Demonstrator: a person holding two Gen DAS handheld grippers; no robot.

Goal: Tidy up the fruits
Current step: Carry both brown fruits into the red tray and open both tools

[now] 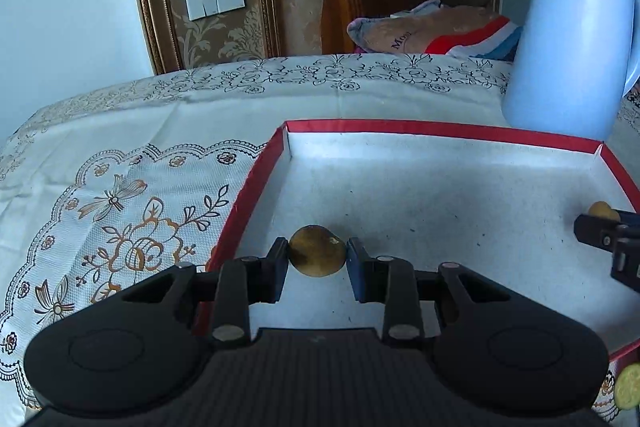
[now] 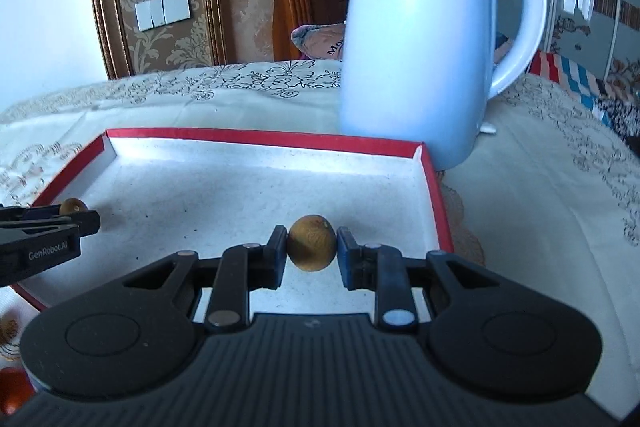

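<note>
Each tool grips a small brown fruit above a red-rimmed box (image 1: pixel 440 128) on the table: the left tool (image 1: pixel 317 254) clamps its fruit (image 1: pixel 317 251) over the box's left side, the right tool (image 2: pixel 311 245) pinches another fruit (image 2: pixel 311 243) near the right wall. Bare box floor lies directly beneath both. A white kettle (image 2: pixel 416 39) stands just behind the box.

My left gripper (image 1: pixel 317 255) and right gripper (image 2: pixel 312 251) are matte black plastic with blue-padded fingers (image 2: pixel 349 263), silver pivot pins, ribbed housings; white "GenRobot.AI" lettering marks 1.
</note>
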